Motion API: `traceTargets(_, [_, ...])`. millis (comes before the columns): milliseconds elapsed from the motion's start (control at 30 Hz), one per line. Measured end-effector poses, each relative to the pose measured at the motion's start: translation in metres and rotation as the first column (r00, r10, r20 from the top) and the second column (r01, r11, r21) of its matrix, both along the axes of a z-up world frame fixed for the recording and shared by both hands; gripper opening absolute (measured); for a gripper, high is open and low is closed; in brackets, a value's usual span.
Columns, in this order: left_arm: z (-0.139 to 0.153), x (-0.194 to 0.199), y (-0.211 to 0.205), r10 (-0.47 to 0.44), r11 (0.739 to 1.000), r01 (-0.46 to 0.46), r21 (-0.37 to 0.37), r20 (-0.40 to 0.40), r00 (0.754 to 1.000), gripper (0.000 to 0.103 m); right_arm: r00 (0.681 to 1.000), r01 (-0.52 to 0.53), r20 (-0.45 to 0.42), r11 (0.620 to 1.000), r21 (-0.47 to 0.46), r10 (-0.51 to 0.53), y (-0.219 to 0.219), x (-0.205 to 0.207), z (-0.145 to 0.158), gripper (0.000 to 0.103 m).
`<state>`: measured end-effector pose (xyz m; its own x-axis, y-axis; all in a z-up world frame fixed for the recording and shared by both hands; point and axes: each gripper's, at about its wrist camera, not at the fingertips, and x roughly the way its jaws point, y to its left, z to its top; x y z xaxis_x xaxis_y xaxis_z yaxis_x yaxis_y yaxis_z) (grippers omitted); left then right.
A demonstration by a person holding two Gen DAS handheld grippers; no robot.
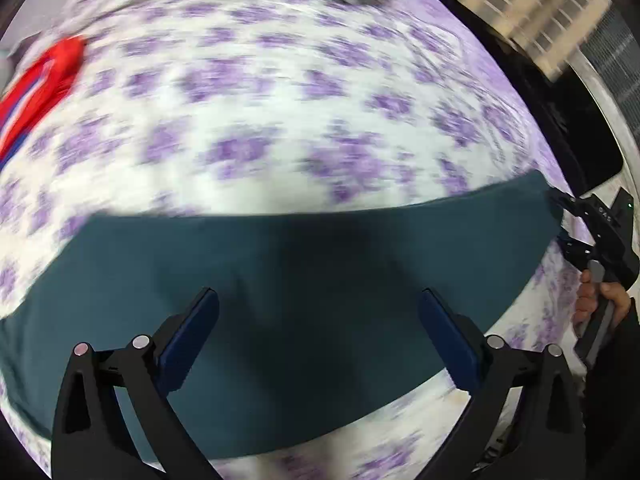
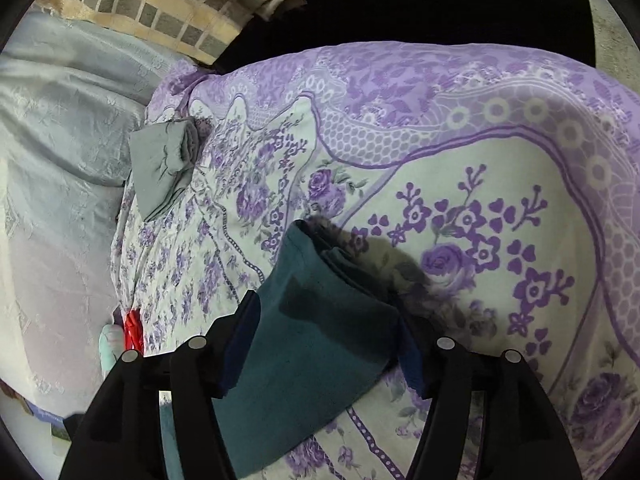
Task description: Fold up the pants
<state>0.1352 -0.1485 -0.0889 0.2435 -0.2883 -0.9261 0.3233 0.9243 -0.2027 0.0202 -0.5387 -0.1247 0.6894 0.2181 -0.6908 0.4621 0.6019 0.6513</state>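
Note:
Dark teal pants (image 1: 280, 288) lie as a long band across a purple-flowered bedsheet (image 1: 260, 120). My left gripper (image 1: 318, 308) hovers above the band with its jaws wide apart and nothing between them; this view is motion-blurred. My right gripper (image 2: 324, 328) has its jaws open around the end of the pants (image 2: 312, 320), the cloth lying between the blue pads (image 2: 244, 336). The right gripper also shows in the left wrist view (image 1: 576, 220), at the right end of the band, held by a hand.
A folded grey garment (image 2: 164, 164) lies at the far side of the bed. A red and blue garment (image 1: 36, 88) lies at the left. A pale grey cover (image 2: 60, 120) and a patterned pillow (image 2: 160, 4) lie beyond the sheet.

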Motion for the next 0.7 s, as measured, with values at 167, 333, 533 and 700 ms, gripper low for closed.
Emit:
traceTargets(167, [-0.011, 0.001, -0.055, -0.114, 0.993, 0.114, 0.003, -0.008, 0.993, 0.097, 1.0, -0.002, 0.001, 1.0, 0.017, 0.002, -0.005, -0.002, -0.002, 0.048])
traceTargets(333, [-0.025, 0.009, -0.091, -0.146, 0.989, 0.147, 0.034, -0.031, 0.989, 0.097, 1.0, -0.003, 0.016, 0.999, 0.04, 0.003, -0.01, -0.005, -0.001, 0.046])
traceTargets(533, [-0.032, 0.015, -0.113, -0.167, 0.983, 0.168, 0.076, -0.027, 0.986, 0.097, 0.999, -0.038, 0.021, 0.998, 0.054, 0.037, -0.007, -0.001, 0.002, 0.046])
traceTargets(700, [-0.044, 0.016, -0.123, -0.182, 0.972, 0.183, 0.151, -0.021, 0.983, 0.097, 0.998, -0.06, -0.001, 0.997, 0.049, 0.06, -0.003, 0.006, -0.001, 0.014])
